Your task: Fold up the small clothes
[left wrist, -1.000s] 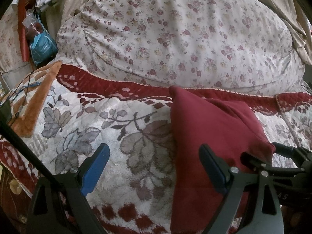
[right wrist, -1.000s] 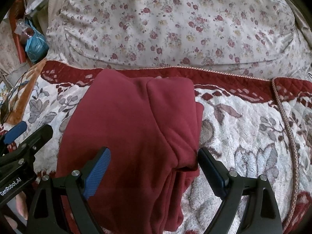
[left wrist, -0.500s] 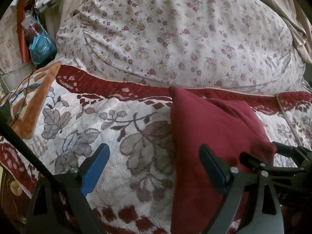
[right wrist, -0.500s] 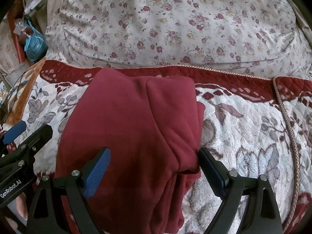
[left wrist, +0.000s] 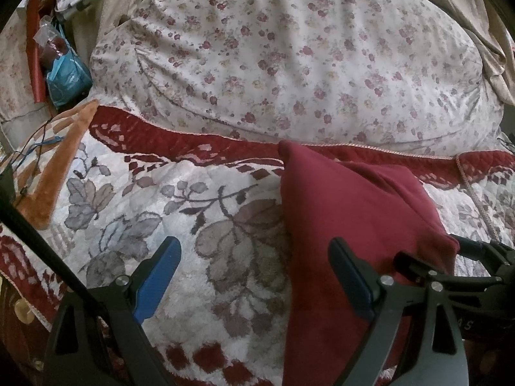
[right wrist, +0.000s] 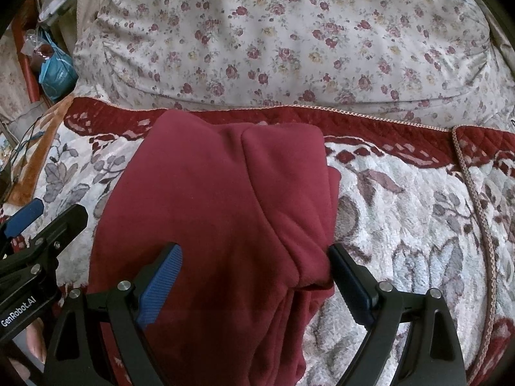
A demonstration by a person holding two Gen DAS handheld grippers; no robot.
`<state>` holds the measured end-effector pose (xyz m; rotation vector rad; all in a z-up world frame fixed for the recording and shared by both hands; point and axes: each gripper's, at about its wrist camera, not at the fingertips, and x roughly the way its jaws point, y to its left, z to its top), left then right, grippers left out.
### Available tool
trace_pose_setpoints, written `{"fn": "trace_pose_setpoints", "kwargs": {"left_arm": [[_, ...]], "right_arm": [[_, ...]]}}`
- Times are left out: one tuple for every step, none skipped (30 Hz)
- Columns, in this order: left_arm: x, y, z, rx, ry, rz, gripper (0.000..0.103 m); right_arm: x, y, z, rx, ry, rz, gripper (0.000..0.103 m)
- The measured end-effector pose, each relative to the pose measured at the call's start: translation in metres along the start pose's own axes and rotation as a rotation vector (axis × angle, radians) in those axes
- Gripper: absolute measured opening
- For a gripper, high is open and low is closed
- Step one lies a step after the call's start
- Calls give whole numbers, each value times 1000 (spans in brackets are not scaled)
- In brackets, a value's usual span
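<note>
A dark red fleece garment [right wrist: 219,212] lies folded on a floral blanket; it also shows in the left wrist view [left wrist: 351,212]. My right gripper [right wrist: 254,276] is open above its near part, with folded layers between the fingers and touching the right finger. My left gripper [left wrist: 254,273] is open over the blanket at the garment's left edge; its right finger [left wrist: 347,276] is over the red cloth. The left gripper also shows at the left edge of the right wrist view [right wrist: 35,228].
The white and red floral blanket [left wrist: 167,212] covers the bed. A big flowered pillow [left wrist: 289,58] lies behind it. An orange cloth [left wrist: 58,173], cables and a blue bag [left wrist: 64,77] sit at the far left. A braided cord [right wrist: 479,212] runs down the right.
Almost nothing. The right wrist view has crept slightly toward the garment; both grippers stay open and the garment lies as before.
</note>
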<state>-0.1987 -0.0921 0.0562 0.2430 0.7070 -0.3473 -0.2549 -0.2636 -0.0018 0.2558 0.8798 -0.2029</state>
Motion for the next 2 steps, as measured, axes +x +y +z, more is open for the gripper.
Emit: {"fn": "trace_pose_setpoints", "kwargs": {"left_arm": [[2, 1, 0, -2, 0, -1, 92], [4, 3, -1, -1, 2, -3, 92]], "right_arm": [[0, 0, 0, 1, 0, 3, 94], [1, -1, 0, 2, -1, 6, 94]]}}
